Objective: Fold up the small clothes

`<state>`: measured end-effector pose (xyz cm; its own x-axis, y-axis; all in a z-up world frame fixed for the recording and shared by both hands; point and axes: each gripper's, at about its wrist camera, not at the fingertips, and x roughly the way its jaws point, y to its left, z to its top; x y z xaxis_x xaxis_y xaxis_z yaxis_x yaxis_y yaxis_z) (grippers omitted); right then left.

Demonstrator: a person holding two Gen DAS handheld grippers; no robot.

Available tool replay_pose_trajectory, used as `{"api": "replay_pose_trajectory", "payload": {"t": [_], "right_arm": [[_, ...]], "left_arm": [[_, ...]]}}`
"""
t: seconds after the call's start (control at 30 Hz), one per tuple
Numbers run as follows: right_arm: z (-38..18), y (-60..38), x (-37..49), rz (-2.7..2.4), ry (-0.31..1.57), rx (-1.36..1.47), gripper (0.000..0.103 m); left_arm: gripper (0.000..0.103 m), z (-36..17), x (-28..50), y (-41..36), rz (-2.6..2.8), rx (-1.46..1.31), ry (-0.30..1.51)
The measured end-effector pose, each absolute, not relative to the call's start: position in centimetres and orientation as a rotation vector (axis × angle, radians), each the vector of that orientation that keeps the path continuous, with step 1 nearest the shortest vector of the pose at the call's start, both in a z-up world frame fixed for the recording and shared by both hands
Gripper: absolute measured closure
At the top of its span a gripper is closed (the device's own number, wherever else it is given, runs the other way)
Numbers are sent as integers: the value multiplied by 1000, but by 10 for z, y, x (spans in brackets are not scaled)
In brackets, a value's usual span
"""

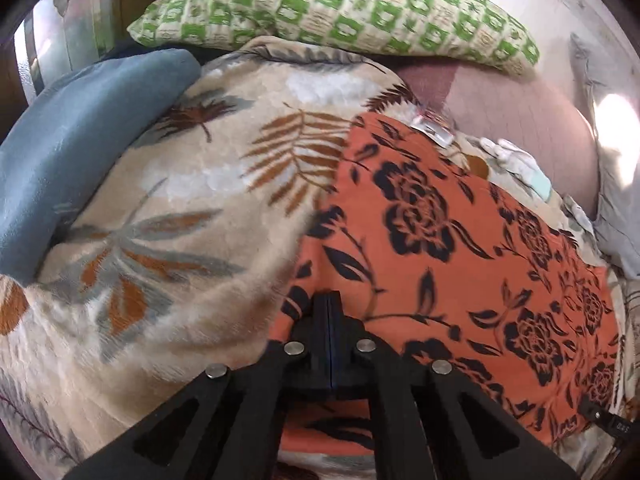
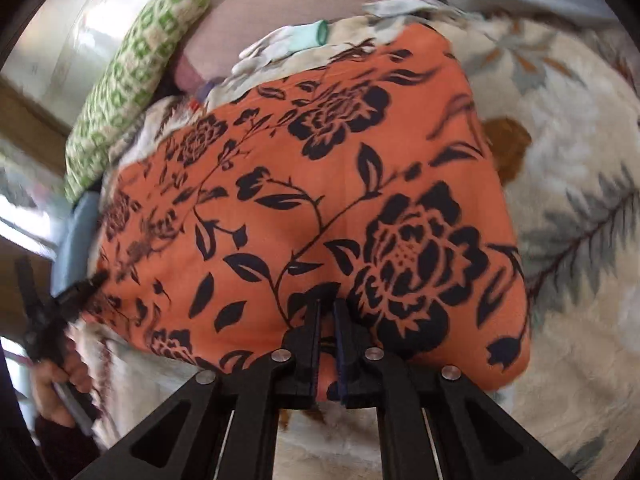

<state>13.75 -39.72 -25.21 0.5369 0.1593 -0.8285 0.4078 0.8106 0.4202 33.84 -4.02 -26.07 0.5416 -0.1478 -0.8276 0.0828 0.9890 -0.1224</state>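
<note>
Left gripper: I see my left gripper point(image 1: 329, 300) with its jaws pressed together, and the orange cloth point(image 1: 440, 248) pinched at their tips along its near edge.
Right gripper: my right gripper point(image 2: 327, 308) has its jaws nearly together, with a fold of the orange cloth point(image 2: 320, 184) clamped in the narrow gap between them.
Orange cloth: orange with a black rose and leaf print, it lies spread on the beige leaf-print blanket point(image 1: 168, 184), and I hold it at two points on its near edge.
Other end: in the right wrist view I see the left gripper point(image 2: 94, 280) at the cloth's far left corner, with the person's hand point(image 2: 60, 380) below it.
Pillow: a green-and-cream checked pillow point(image 1: 340, 12) lies beyond the blanket.
Blue fabric: a blue-grey cloth point(image 1: 72, 140) sits at the blanket's left side.
Glove: a white glove point(image 1: 516, 156) lies just beyond the orange cloth's far edge.
</note>
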Motion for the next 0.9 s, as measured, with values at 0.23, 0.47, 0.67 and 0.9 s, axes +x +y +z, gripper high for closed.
{"api": "replay_pose_trajectory", "payload": {"t": [0.23, 0.47, 0.67, 0.9], "right_arm": [[-257, -381, 129, -188, 1077, 548, 96], [-237, -371, 135, -185, 1038, 513, 94], [-214, -317, 160, 62, 906, 471, 93], [-248, -283, 185, 121, 1061, 365, 91]], "left_arm": [[100, -268, 345, -14, -50, -148, 1026], [74, -224, 303, -71, -314, -95, 882], [60, -255, 295, -129, -424, 56, 964], [68, -265, 322, -97, -304, -22, 967]]}}
